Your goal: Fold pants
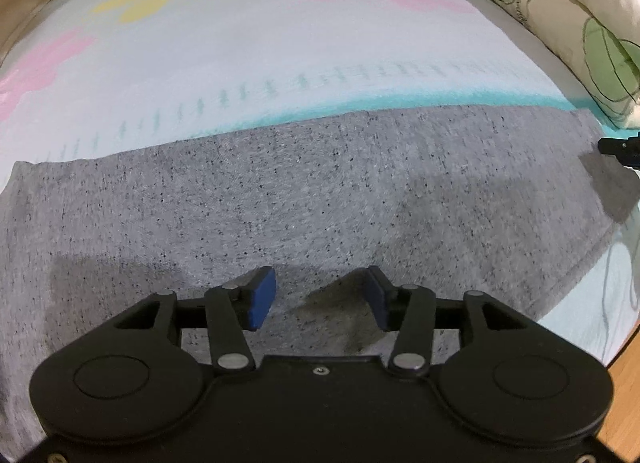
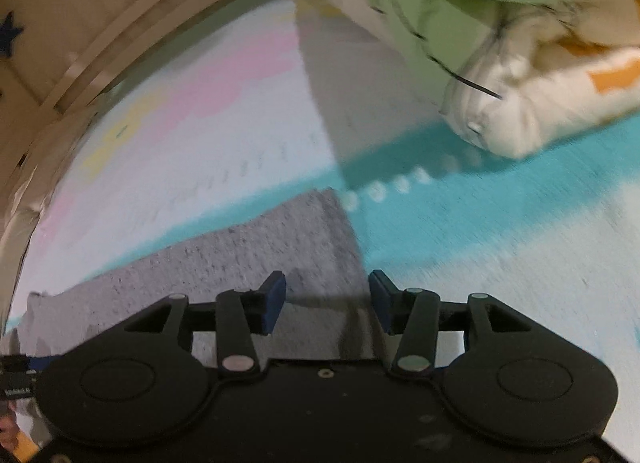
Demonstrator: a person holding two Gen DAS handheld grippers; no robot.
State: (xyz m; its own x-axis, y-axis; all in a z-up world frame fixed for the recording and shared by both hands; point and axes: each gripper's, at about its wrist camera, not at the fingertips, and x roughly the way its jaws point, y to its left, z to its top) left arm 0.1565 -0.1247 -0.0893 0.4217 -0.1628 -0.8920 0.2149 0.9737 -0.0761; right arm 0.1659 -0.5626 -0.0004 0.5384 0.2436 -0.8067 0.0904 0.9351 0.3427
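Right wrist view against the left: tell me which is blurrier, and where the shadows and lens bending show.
Right wrist view: the sheet and the pillow are smeared by motion, and a hard shadow edge crosses the sheet. Left wrist view: sharper, the pants show their speckles, and the left gripper casts a shadow on them. Both views: fisheye curves the edges.

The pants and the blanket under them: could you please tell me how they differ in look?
The pants are plain speckled grey; the blanket is pale with pink and yellow shapes and a teal stripe. The pants cover only a near strip, while the blanket spreads well beyond them on every side. Both lie flat and smooth.
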